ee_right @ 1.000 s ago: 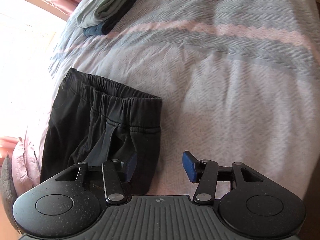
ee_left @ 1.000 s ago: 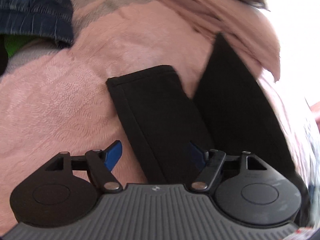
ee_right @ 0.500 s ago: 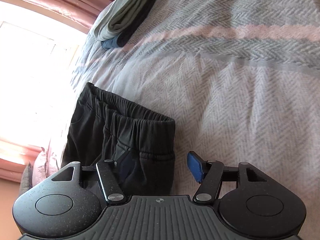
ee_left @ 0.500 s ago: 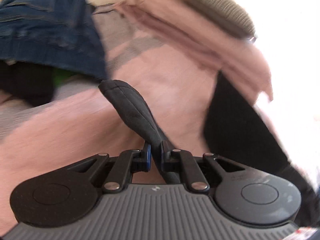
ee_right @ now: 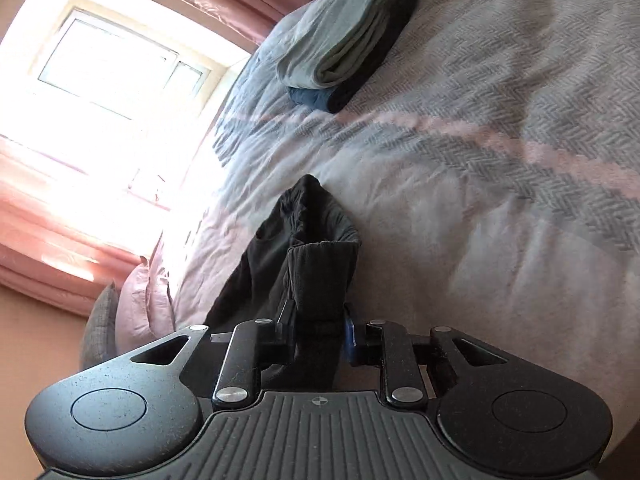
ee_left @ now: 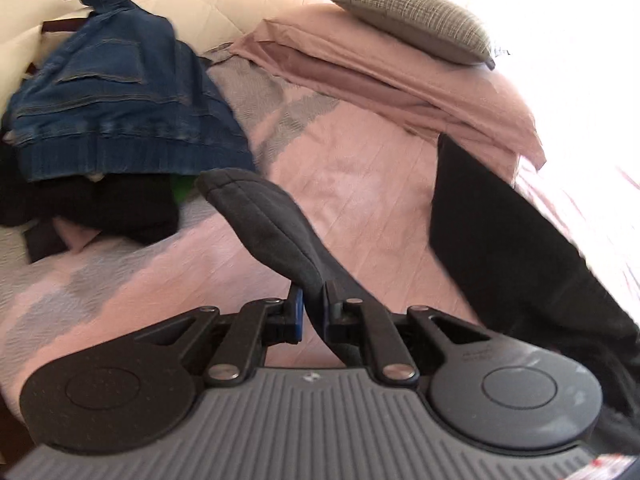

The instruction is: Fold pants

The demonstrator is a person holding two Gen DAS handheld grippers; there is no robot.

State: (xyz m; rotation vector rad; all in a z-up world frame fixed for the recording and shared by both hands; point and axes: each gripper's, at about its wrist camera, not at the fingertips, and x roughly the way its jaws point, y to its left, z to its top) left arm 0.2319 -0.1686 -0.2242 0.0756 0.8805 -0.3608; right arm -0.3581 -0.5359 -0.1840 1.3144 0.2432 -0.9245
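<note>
pants: black pants point(ee_left: 516, 248) lie on the bed point(ee_left: 360, 168) along its window-side edge, both ends lifted off the cover
left hand-held gripper: left hand-held gripper point(ee_left: 313, 314) clamped narrow on one leg cuff point(ee_left: 260, 216), which sticks up and away from its fingers; the other leg lies flat just beside it, toward the window edge
right hand-held gripper: right hand-held gripper point(ee_right: 318, 338) pinched shut on the waistband point(ee_right: 320, 272), bunched fabric standing up between the fingers
long axis: pants run from the waistband end to the cuff end, one hand-held gripper at each end; cuff end points toward the pillow end of the bed
key relation: judged, the next move brings cuff to waistband along that axis; the left holds the free end to carry over
risk: judged, only one leg is gripped, so the second may drag or lag
containers: none in view
other things: grey pillow point(ee_left: 408, 20) on pink bedding at the head; denim garment point(ee_left: 120, 96) piled on dark clothes near the far edge; folded clothes stack point(ee_right: 344, 44) well apart from the waistband, toward a far corner
</note>
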